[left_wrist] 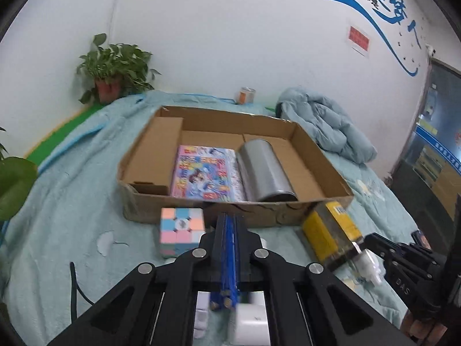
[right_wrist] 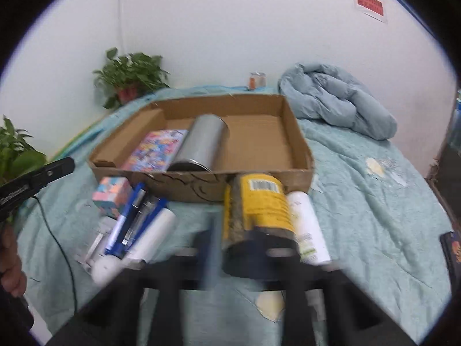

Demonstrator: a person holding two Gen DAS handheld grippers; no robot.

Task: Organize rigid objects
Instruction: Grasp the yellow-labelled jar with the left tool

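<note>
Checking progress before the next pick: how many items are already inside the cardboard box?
2: a colourful book lying flat left of centre, and a silver can on its side beside it. Nothing else shows inside the cardboard box.

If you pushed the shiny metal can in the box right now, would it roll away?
Probably yes: the silver can lies on its side in the cardboard box, so its round wall could roll. The colourful book beside it would likely stop it one way. Its smooth metal looks slippery to grip.
</note>
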